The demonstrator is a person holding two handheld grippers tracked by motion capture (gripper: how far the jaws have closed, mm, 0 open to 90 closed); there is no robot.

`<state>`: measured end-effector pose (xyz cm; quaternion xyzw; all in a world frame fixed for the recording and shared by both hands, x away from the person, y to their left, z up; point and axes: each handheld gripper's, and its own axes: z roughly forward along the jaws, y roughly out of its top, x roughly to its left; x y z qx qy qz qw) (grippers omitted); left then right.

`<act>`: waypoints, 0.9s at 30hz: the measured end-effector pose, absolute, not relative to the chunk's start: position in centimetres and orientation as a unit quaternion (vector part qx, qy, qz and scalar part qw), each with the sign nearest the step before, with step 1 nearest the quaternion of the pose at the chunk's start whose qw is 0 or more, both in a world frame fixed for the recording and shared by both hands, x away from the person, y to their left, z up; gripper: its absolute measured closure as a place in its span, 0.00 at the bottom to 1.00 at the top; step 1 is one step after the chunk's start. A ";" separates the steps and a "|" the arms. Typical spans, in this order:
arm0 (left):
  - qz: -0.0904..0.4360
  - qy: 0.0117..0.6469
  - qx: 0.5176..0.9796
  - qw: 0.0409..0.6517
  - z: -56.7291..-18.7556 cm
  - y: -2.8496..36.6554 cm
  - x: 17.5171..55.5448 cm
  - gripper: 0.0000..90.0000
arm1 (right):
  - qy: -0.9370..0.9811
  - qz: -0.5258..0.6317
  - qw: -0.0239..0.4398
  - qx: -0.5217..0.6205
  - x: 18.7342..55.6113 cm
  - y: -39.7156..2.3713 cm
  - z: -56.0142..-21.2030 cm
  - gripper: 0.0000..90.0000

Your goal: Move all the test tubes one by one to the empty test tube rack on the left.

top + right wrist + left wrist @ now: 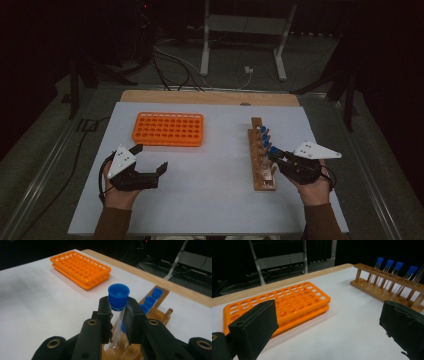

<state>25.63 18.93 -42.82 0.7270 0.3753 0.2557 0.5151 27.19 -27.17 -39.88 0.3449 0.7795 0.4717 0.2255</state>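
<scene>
A wooden tube rack (pixel 260 160) (pixel 387 287) (pixel 160 310) stands on the right of the white table sheet and holds several clear tubes with blue caps (pixel 263 136) (pixel 398 266). My right gripper (pixel 274 156) (pixel 119 312) is shut on one such blue-capped tube (pixel 118 298), just below its cap, with the tube's lower end over the rack. On the left of the table my left gripper (pixel 149 157) stands open, nothing between its jaws. An orange tube rack (pixel 168 129) (pixel 282 306) (pixel 80 269) with many empty holes lies at the back left.
A strip of bare wooden tabletop (pixel 210 97) shows at the far edge of the white sheet (pixel 210 185). Beyond the table, a white metal stand (pixel 245 30) and cables (pixel 170 60) sit on the dark floor. The person's forearms enter from the bottom.
</scene>
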 end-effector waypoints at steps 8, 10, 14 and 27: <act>0.229 0.362 0.744 0.512 -41.8 16.7 26.8 0.05 | 0.780 0.485 0.225 0.325 27.6 -25.6 -38.5 0.86; 0.219 0.355 0.749 0.516 -41.7 15.8 27.2 0.06 | 0.782 0.484 0.223 0.323 27.8 -25.2 -38.5 0.86; 0.207 0.334 0.759 0.520 -41.7 14.0 27.7 0.06 | 0.788 0.487 0.210 0.314 28.5 -23.2 -38.6 0.86; 0.185 0.261 0.795 0.515 -41.9 7.4 29.3 0.19 | 0.790 0.504 0.183 0.297 29.3 -20.2 -38.4 0.86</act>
